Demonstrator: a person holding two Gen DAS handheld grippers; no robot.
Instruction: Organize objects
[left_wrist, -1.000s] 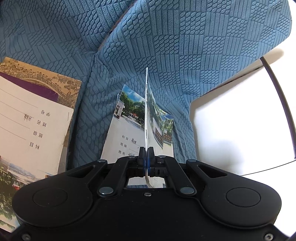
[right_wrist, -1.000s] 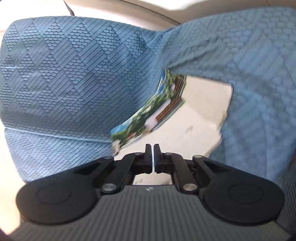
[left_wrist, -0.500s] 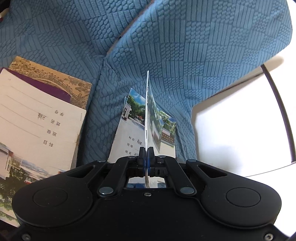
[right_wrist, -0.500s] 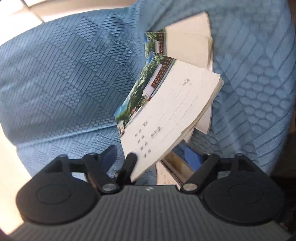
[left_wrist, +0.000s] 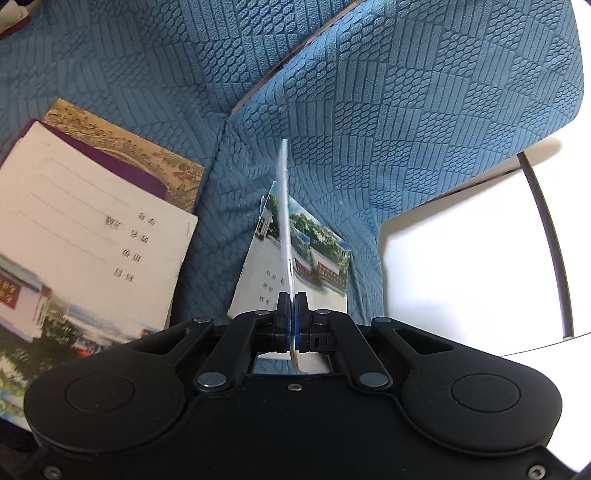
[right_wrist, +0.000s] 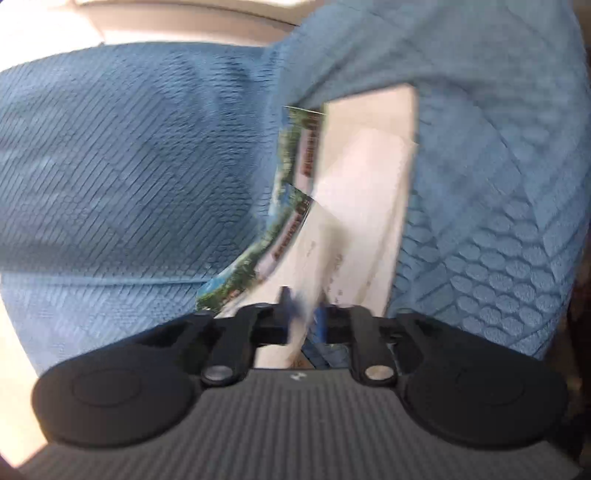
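I see the blue quilted sofa cover (left_wrist: 406, 92) filling both views. To my left a stack of notebooks (left_wrist: 85, 240) lies flat on it. My left gripper (left_wrist: 291, 314) is clamped on a thin booklet (left_wrist: 284, 206) held edge-on. My right gripper (right_wrist: 303, 317) has just been closing and now pinches another notebook (right_wrist: 332, 251); that view is blurred.

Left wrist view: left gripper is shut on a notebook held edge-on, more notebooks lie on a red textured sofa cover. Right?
Not quite. The sofa cover is blue, not red, as the left wrist view shows. The rest holds: the left gripper is shut on a notebook seen edge-on, and more notebooks lie on the cover.
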